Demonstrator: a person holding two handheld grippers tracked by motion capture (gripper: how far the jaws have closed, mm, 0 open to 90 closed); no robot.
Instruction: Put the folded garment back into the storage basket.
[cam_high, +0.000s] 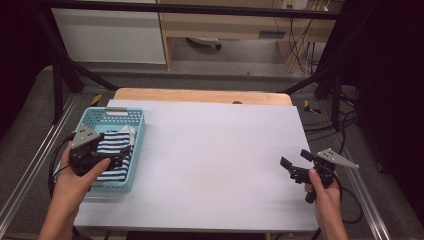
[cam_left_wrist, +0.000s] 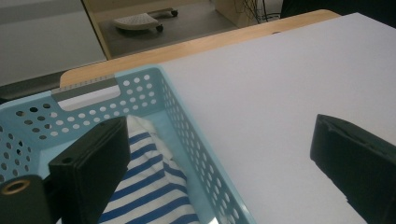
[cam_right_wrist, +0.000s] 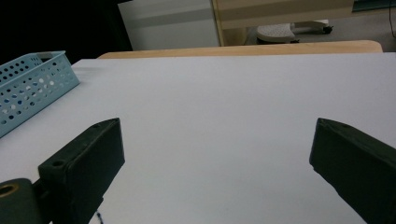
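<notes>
A light blue perforated basket (cam_high: 116, 116) stands at the table's left edge and holds a folded blue-and-white striped cloth (cam_high: 114, 146). My left gripper (cam_high: 123, 154) hovers over the basket's near right part, open and holding nothing. In the left gripper view the left gripper (cam_left_wrist: 219, 135) has one jaw above the striped cloth (cam_left_wrist: 149, 186) and the other above the white table, straddling the basket (cam_left_wrist: 56, 116) wall. My right gripper (cam_high: 296, 159) is open over the table's right side, well away from the basket. In the right gripper view the right gripper (cam_right_wrist: 217, 130) has bare table between its jaws, with the basket (cam_right_wrist: 32, 84) at far left.
The white table top (cam_high: 215, 145) spreads between the two grippers. A wooden edge (cam_high: 200, 95) runs along the far side. Black frame bars (cam_high: 65, 75) and cables (cam_high: 345, 120) flank the table, with cabinets on the floor behind.
</notes>
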